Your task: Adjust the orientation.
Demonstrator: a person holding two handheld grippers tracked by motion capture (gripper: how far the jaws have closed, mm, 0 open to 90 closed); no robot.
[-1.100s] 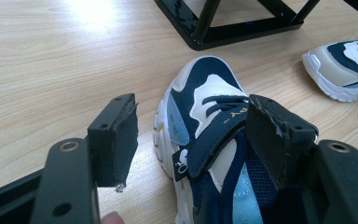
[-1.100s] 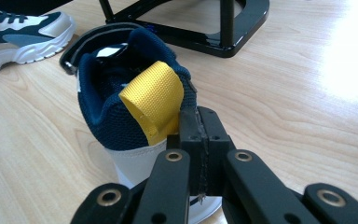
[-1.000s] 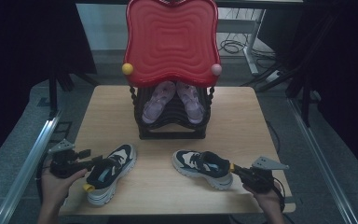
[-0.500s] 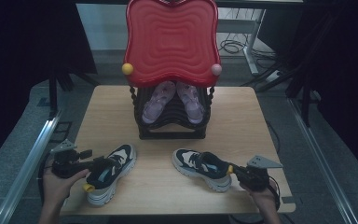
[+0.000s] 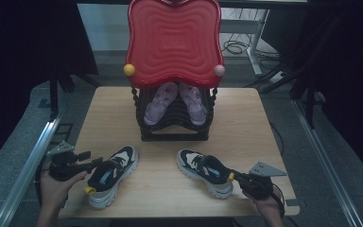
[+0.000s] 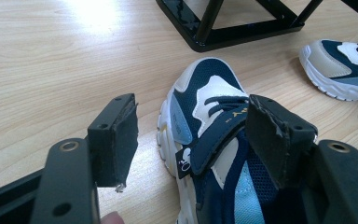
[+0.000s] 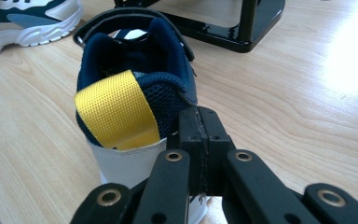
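A: Where are the two shoes?

B: Both sit on the table, near the person's edge. The left shoe is at the left and the right shoe is at the right, well apart. Both toes point toward the black rack.

A: What is the left gripper doing?

B: Its jaws stand wide apart. One jaw is over the opening of the left shoe, and the other is out over the bare wood beside it. The pads do not press on the shoe.

A: And the right gripper?

B: Its jaws are pressed flat together with nothing between them. The tips sit right at the heel of the right shoe, just beside the yellow tab. It is hard to tell if they touch the heel.

A: What is on the rack?

B: A pair of purple sandals, under a big red tray that stands up behind them.
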